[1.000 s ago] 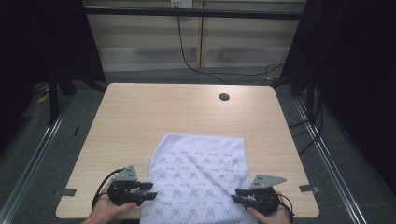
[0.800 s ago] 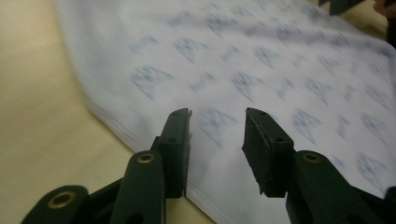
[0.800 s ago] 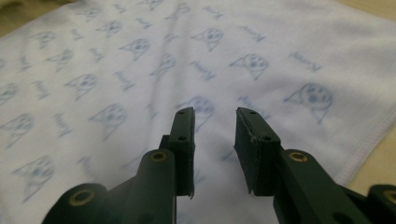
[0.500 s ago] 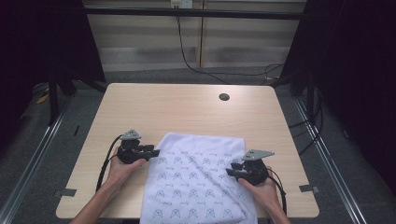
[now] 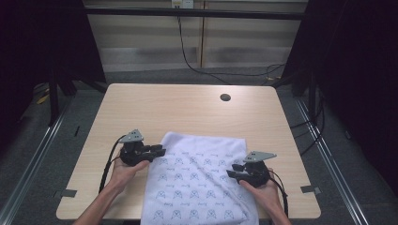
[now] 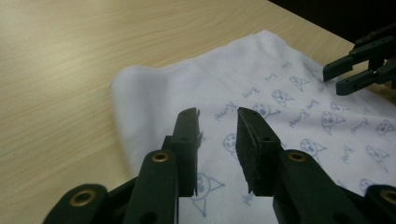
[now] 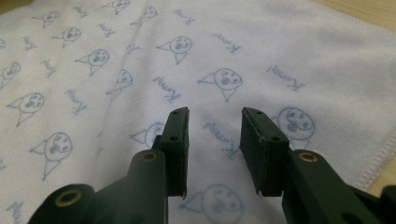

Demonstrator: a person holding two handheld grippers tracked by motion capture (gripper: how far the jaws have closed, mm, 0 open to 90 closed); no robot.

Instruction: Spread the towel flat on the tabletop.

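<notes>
A white rectangular cloth printed with small blue cartoon faces and blue script (image 5: 199, 180) lies spread on the pale wooden table (image 5: 187, 108), its near edge hanging over the table's front edge between the person's two forearms. The cloth sits between the two grippers.

The left gripper (image 5: 157, 151), black with a grey three-cornered plate on top, is held in the person's left hand (image 5: 126, 169) just beside the cloth's left edge, its jaws pointing across toward the fabric. In the left gripper view the left gripper (image 6: 218, 140) has its jaws apart with a narrow gap; they have just been closing, and nothing is pinched between them. The cloth (image 6: 261, 107) lies below and ahead of them, its rounded folded corner just to the left of the jaw tips and bare table beyond that. Farther off, at the upper right of that view, the jaws of the other gripper (image 6: 362, 65) hover over the fabric.

The right gripper (image 5: 233, 169), held in the right hand (image 5: 263, 187), rests over the cloth's right part, pointing left toward the middle. In the right gripper view the right gripper (image 7: 215, 135) has its jaws apart; they have just been opening, and no fabric is caught between them. The cloth (image 7: 140, 60) lies flat beneath and in front of them, with its stitched hem (image 7: 380, 156) to the right of the jaws.

A small dark round hole (image 5: 225, 97) sits in the table well beyond both grippers.
</notes>
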